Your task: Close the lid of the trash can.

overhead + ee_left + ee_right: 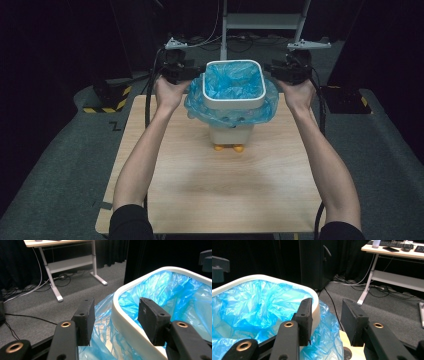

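The wooden table (215, 185) took up most of the space, sitting on grey carpet with black curtains all round. On the far half of it stood a small white bin (233, 85) on little orange feet, with a white ring (130, 322) seated round its top. A blue plastic bag (231, 82) lined the inside and spilled out under that ring in a crumpled skirt around the outside.

The person had both arms stretched forward, one gripper on each side of the bin's top. The left gripper (116, 315) had its jaws apart and straddling the rim: one jaw outside over the loose blue plastic, the other inside the bin against the liner. From its own camera there was still a gap between the pads and the white ring, so it looked like it wasn't squeezing anything.

The right gripper (325, 317) was on the opposite side, jaws also apart. One jaw sat right up against the outside of the ring, over the bag's overhang, and the other hung out in free air past the table edge. I couldn't tell if that near pad was actually touching the ring or just beside it.

Farther back there was a white-framed desk (72, 262) with cables trailing on the floor under it.
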`<state>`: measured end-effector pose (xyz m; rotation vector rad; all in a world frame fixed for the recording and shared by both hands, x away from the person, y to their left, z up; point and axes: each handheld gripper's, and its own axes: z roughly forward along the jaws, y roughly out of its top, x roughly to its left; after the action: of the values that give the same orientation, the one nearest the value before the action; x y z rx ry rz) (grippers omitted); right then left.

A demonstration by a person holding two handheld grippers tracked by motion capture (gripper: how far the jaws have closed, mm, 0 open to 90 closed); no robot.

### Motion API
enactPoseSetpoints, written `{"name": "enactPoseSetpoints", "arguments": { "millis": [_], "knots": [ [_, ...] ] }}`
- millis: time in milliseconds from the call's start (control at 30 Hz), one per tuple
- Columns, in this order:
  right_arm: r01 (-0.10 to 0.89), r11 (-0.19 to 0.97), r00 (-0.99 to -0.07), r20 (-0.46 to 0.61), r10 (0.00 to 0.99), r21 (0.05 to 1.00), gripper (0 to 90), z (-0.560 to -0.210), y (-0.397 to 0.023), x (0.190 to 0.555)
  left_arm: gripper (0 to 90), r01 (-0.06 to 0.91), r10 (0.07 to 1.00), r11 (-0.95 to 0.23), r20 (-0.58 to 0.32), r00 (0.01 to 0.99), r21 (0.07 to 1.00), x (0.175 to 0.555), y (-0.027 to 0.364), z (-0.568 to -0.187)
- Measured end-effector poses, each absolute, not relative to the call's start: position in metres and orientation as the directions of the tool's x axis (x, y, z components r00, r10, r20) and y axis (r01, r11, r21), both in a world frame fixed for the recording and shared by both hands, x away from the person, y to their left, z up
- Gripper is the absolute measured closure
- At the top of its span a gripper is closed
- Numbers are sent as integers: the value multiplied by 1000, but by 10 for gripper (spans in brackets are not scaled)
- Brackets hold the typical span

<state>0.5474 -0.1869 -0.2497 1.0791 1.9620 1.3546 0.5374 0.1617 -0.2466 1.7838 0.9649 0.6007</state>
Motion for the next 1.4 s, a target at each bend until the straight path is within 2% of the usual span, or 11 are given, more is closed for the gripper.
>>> {"name": "enactPoseSetpoints", "arguments": {
  "millis": [1400],
  "knots": [
    [276, 200, -543, -19, 839, 940, 619, -248, -228, 507, 464, 294, 835, -188, -6, 551, 937, 485, 202, -244]
  ]
}}
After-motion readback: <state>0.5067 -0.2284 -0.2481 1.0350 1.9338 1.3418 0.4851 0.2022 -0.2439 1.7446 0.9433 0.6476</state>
